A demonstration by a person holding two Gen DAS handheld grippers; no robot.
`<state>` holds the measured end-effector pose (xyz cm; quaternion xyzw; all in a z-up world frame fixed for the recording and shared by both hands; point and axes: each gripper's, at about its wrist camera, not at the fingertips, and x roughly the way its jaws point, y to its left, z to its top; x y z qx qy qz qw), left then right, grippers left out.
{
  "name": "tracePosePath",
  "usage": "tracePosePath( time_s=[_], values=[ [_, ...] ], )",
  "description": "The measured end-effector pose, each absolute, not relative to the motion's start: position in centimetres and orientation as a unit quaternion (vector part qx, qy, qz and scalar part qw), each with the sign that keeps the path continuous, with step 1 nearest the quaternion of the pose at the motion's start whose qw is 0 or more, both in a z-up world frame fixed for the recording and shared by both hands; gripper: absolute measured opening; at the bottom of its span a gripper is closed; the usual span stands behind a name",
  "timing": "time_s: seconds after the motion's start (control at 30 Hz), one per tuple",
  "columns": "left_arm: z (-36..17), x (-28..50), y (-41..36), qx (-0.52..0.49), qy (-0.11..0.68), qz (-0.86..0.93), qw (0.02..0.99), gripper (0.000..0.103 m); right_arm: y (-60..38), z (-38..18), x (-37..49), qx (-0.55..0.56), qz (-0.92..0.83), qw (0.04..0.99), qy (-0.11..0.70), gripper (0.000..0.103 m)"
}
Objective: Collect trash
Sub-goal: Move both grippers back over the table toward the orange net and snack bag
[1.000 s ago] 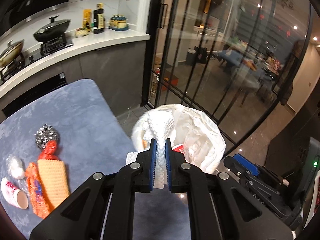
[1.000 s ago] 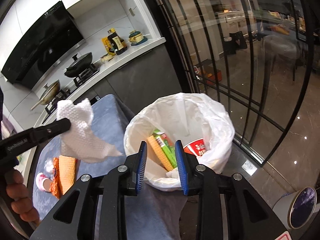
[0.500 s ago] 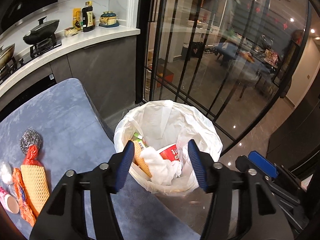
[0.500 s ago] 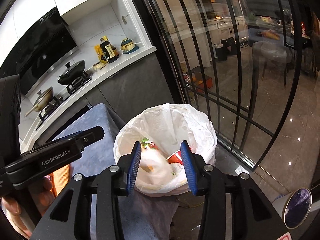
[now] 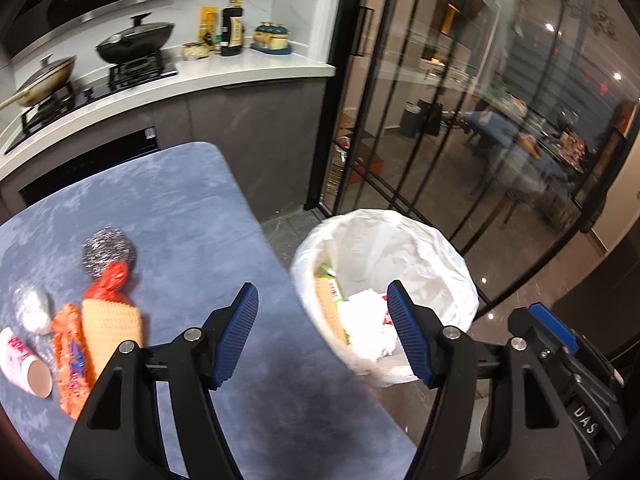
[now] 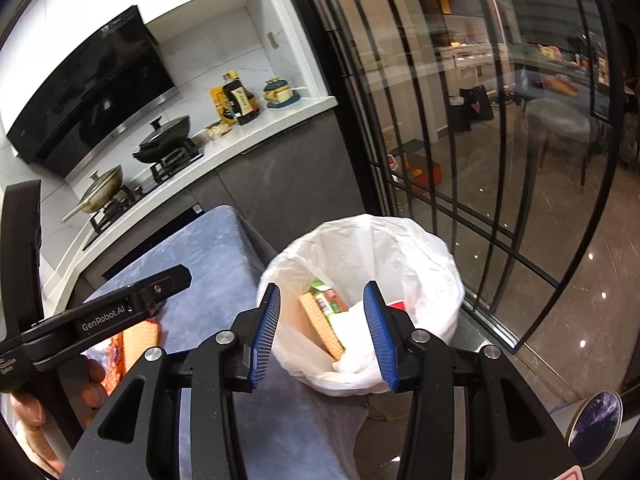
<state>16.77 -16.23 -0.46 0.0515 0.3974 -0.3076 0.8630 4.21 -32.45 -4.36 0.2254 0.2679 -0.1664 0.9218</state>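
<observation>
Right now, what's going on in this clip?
A person is clearing trash off a blue-covered table with a handheld gripper in each hand. Both the left gripper and the right gripper are empty, their jaws opening. The white-lined trash bin beside the table already holds a crumpled paper towel, a wafer-like piece and a green package. Left on the table: a steel wool scrubber, an orange mesh bag, an orange snack wrapper, a paper cup and crumpled plastic.

White bin liner point(image 5: 420, 248) — mottled blue tablecloth point(image 5: 192, 208) — silver scourer point(image 5: 108, 246)
</observation>
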Motion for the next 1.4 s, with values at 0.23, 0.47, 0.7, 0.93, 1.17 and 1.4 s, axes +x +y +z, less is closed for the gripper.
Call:
tracePosePath(
  time_s=[0.23, 0.47, 0.7, 0.93, 1.17, 1.4],
  values=[
    [0.4, 17.3, -12.0, 0.039, 0.388, -0.268, 0.881, 0.07, -29.2, -2.7, 5.6, 0.207, -0.14, 0.932, 0.262, 0.049],
    [0.7, 17.8, -7.5, 0.034, 0.387, -0.228, 0.893, 0.071, -25.4, -1.5, 7.2, 0.19, -0.109, 0.94, 0.261, 0.056],
    [0.3, 18.2, -3.1, 0.016, 0.394, -0.195, 0.898, 0.072, -21.8, -1.5, 8.8, 0.178, -0.076, 0.943, 0.271, 0.056],
    [-0.3, 18.9, 1.9, -0.008, 0.402, -0.16, 0.901, 0.073, -18.2, -1.5, 10.2, 0.165, -0.046, 0.944, 0.284, 0.056],
    [-1.8, 19.5, 7.3, -0.033, 0.416, -0.113, 0.902, 0.08, -14.8, -2.7, 12.2, 0.152, -0.02, 0.94, 0.306, 0.057],
    [-3.7, 19.9, 11.6, -0.053, 0.432, -0.079, 0.897, 0.082, -11.0, -5.5, 14.6, 0.141, 0.008, 0.93, 0.34, 0.057]
  ],
)
